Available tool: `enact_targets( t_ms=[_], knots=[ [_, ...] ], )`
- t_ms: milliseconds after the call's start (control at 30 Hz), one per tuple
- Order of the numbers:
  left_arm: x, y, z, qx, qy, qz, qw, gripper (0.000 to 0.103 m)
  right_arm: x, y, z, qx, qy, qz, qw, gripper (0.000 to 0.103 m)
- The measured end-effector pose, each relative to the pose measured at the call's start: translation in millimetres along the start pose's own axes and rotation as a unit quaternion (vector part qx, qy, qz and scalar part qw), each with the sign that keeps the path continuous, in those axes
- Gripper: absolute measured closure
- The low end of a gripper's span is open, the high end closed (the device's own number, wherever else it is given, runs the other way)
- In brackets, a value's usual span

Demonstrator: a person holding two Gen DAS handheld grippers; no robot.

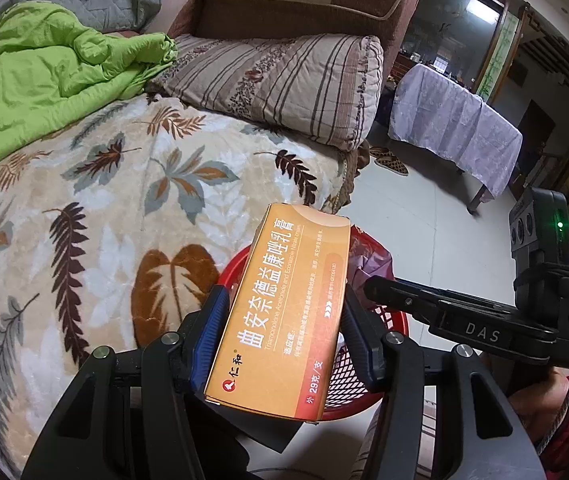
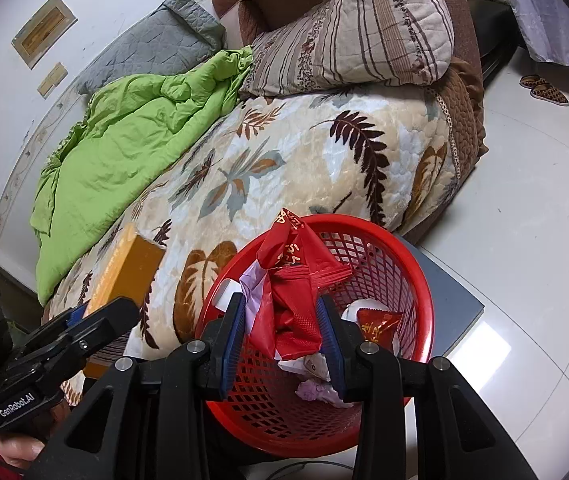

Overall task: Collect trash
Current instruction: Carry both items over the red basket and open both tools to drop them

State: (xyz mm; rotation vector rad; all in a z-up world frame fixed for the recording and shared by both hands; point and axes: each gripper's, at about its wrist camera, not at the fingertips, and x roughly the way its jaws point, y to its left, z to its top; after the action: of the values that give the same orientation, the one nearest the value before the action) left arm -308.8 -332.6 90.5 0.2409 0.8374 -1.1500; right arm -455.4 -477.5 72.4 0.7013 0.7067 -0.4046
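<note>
My left gripper (image 1: pixel 284 304) is shut on an orange cardboard medicine box (image 1: pixel 284 304), held lengthwise between its blue pads, above the near rim of a red mesh basket (image 1: pixel 364 396). In the right wrist view the same orange box (image 2: pixel 128 280) shows at the left, beside the basket. My right gripper (image 2: pixel 280 316) is shut on a crumpled red plastic wrapper (image 2: pixel 296 280), hanging over the red basket (image 2: pixel 400 264). Inside the basket lie a small red packet (image 2: pixel 378 322) and pale crumpled paper (image 2: pixel 316 392).
The basket stands on a grey board (image 2: pixel 452 292) on the white tiled floor, against a bed with a leaf-print blanket (image 2: pixel 284 152). A green quilt (image 2: pixel 132 128) and a striped pillow (image 2: pixel 356 28) lie on the bed. Slippers (image 2: pixel 544 88) and a cloth-covered table (image 1: pixel 456 128) are farther off.
</note>
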Motion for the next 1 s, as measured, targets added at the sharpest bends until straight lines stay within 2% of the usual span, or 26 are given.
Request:
enact_targets(
  t_ms=[633,1000],
  knots=[
    [5.0,-1.2,6.3,-0.008,0.008,-0.013,0.9999,0.049,-12.7,-3.7,6.4,0.011,-0.01,-0.005,1.0,0.063],
    [23.4,1.4,4.6,-0.014,0.021,-0.021,0.9995,0.049,-2.5,-5.1,4.2,0.009,0.0,-0.012,1.0,0.062]
  ],
)
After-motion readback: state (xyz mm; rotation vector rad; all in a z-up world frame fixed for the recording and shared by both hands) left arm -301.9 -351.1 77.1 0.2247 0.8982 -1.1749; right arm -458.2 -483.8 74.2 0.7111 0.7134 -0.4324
